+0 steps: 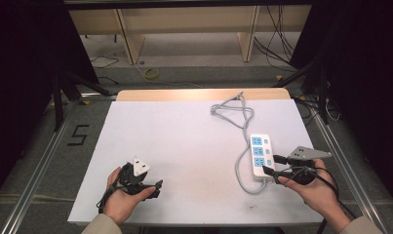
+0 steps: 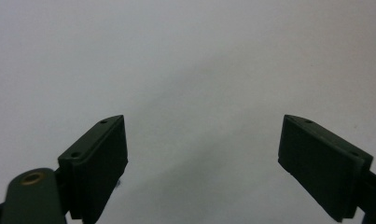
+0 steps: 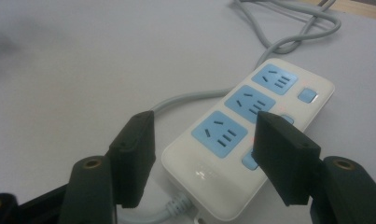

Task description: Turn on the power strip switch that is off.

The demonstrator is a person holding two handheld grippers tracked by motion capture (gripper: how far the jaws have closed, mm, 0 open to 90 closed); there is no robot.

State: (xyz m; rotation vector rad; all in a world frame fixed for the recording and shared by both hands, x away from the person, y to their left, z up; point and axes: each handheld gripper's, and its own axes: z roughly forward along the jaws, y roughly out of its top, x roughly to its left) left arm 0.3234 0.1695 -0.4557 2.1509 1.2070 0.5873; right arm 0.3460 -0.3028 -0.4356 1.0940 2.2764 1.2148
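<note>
A white power strip (image 1: pixel 261 157) with three blue sockets lies at the right of the white table (image 1: pixel 184 141). Its grey cable (image 1: pixel 243 117) loops toward the far edge. My right gripper (image 1: pixel 272 165) is at the strip's near end, jaws open wide. In the right gripper view the strip (image 3: pixel 265 98) sits between and under the two black jaws of that gripper (image 3: pixel 206 126), whose pads do not press on it. The grey cable (image 3: pixel 288 28) curls away behind. My left gripper (image 1: pixel 157 189) rests at the near left, open, with bare white table between its jaws (image 2: pixel 202 126).
A pale wooden strip (image 1: pixel 199 93) edges the table's far side. Beyond it stand a wooden frame (image 1: pixel 130 39) and loose cables (image 1: pixel 277 44) on the floor. A black "5" (image 1: pixel 78 135) is taped on the floor at left. Metal rails (image 1: pixel 340 156) run along both table sides.
</note>
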